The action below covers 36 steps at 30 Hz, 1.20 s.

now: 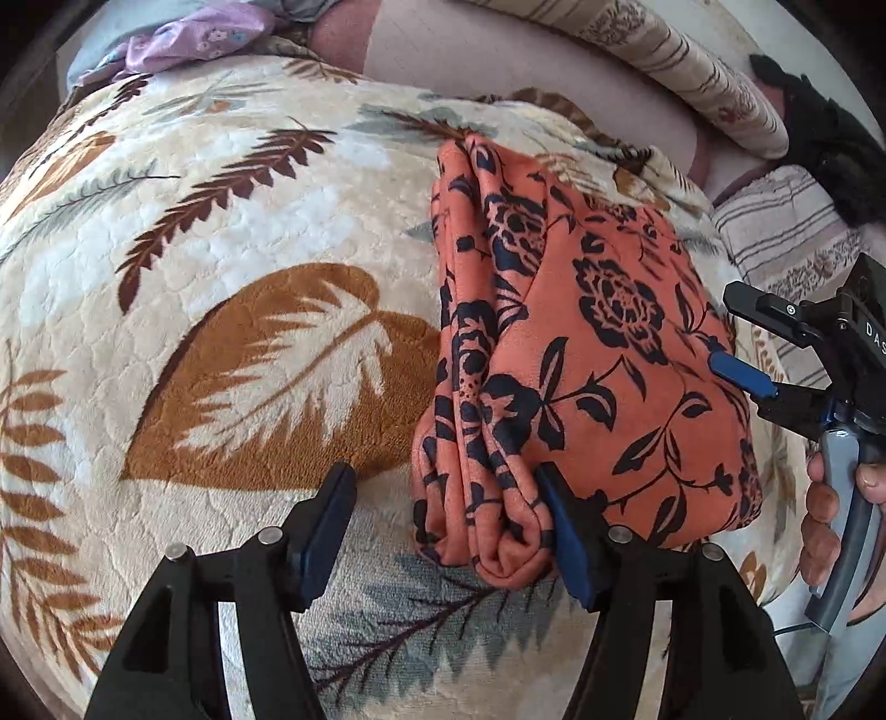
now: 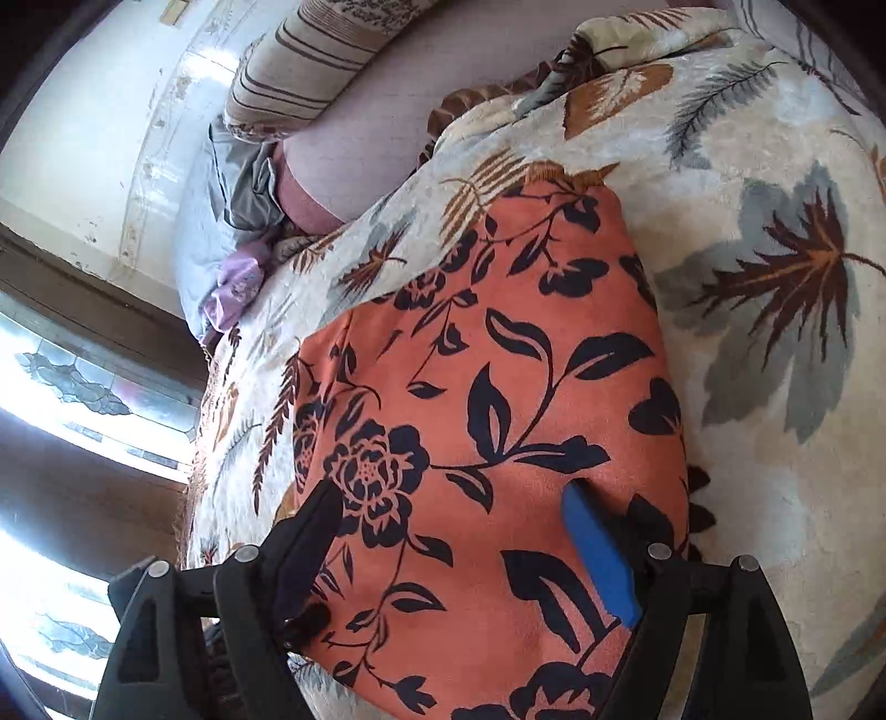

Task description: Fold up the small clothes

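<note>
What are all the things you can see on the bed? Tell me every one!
folded cloth: one, orange with dark flowers, lying on the blanket
blanket: one, cream with brown and grey leaves, covering the bed
purple cloth: one, lilac, at the far edge of the blanket
striped pillow: one, beige with brown stripes, behind the blanket
left gripper: one, black with blue pads, open at the cloth's folded edge
right gripper: one, black with blue pads, open over the cloth
hand: one, holding the right gripper's handle

Daylight glares through the window (image 2: 83,382); fisheye edges bend darkly.
</note>
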Tool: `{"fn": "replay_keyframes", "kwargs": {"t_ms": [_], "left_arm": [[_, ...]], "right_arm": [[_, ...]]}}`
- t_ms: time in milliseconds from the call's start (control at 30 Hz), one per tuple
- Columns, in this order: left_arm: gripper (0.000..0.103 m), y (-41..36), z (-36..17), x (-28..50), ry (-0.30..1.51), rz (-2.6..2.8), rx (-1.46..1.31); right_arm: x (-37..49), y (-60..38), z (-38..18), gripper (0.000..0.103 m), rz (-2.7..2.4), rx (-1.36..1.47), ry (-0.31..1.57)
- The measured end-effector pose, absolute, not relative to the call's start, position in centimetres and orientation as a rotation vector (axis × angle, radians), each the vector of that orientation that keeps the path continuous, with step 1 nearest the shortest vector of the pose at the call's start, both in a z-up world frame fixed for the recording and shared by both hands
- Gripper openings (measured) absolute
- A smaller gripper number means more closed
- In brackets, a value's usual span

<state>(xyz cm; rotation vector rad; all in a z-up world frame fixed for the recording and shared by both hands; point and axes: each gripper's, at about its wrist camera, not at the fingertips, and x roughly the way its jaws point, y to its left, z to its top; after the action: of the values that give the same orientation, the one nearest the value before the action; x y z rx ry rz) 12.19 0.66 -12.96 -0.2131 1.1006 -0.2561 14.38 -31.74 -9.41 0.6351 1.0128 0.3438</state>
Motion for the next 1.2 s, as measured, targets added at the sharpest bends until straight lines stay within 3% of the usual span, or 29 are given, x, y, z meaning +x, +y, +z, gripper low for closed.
{"fn": "replay_keyframes", "kwargs": {"t_ms": [133,200,300,533,733,867,933,1200], "left_arm": [[0.070,0.4,-11.4,10.7,1.028,-0.249,-0.164],[0.072,0.4,-11.8,10.4,1.058,-0.236,-0.156],[0.072,1.0,-11.4,9.1,1.068,-0.235,-0.192],[0.075,1.6,-8.0,4.5,0.952,-0.205,-0.122],[0.086,0.7,-4.9,0.3,0.802,-0.198,-0.080],[0.096,0.9,-3.7,-1.4,0.721,-0.116,-0.043],[0.096,1.5,-3.8,-1.5,0.732,-0.065,-0.053],[0.096,1.3,-4.4,0.0,0.834,-0.026,-0.020]], "right_arm": [[15.9,-31.9,-6.9,0.086,0.358,0.599,0.921],[17.7,-32.5,-9.0,0.097,0.316,0.627,0.967],[18.5,-33.4,-11.4,0.097,0.288,0.689,1.020],[7.9,-32.3,-4.4,0.097,0.400,0.664,0.834],[-1.6,-30.6,-6.6,0.097,0.413,0.545,0.961],[-5.4,-29.6,-6.5,0.097,0.329,0.429,0.949],[-6.5,-29.0,-6.1,0.103,0.274,0.349,0.934],[-6.8,-26.8,-7.1,0.103,0.156,0.190,0.979]]}}
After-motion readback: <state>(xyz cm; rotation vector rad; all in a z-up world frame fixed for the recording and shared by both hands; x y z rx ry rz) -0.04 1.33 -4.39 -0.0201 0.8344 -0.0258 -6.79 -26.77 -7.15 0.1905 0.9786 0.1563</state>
